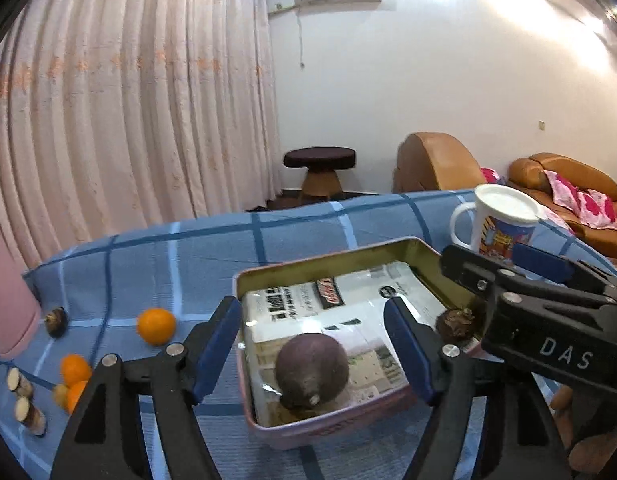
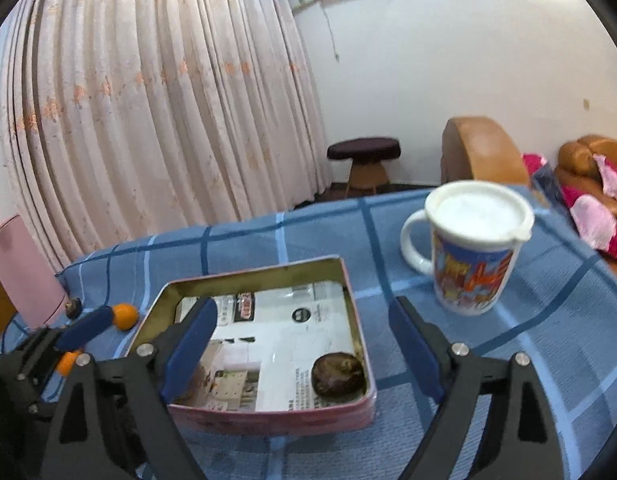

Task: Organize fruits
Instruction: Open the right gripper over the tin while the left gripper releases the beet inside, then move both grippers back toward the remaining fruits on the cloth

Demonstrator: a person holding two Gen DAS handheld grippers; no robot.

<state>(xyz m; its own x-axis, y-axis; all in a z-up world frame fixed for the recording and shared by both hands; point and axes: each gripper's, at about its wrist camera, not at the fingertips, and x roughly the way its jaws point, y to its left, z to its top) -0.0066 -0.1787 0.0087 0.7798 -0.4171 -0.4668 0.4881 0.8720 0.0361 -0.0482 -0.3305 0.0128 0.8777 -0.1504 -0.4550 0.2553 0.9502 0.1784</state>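
A pink metal tin point(image 1: 268, 426) lined with newspaper sits on the blue checked tablecloth; it also shows in the right wrist view point(image 2: 268, 420). Inside lie a large dark purple round fruit point(image 1: 310, 368) and a small brown water chestnut point(image 1: 454, 326) point(image 2: 337, 374). My left gripper point(image 1: 314, 344) is open above the tin, straddling the purple fruit, holding nothing. My right gripper point(image 2: 304, 344) is open above the tin's right half, empty; it shows at the right of the left wrist view point(image 1: 548, 320). Oranges point(image 1: 156, 326) point(image 1: 74, 370), another water chestnut point(image 1: 56, 321) and cut sugarcane pieces point(image 1: 28, 410) lie on the cloth at left.
A lidded cartoon mug point(image 2: 474, 252) stands right of the tin, also in the left wrist view point(image 1: 504, 220). A pink object point(image 2: 26, 276) stands at the table's far left. Curtains, a stool point(image 1: 319, 172) and brown sofas lie beyond the table edge.
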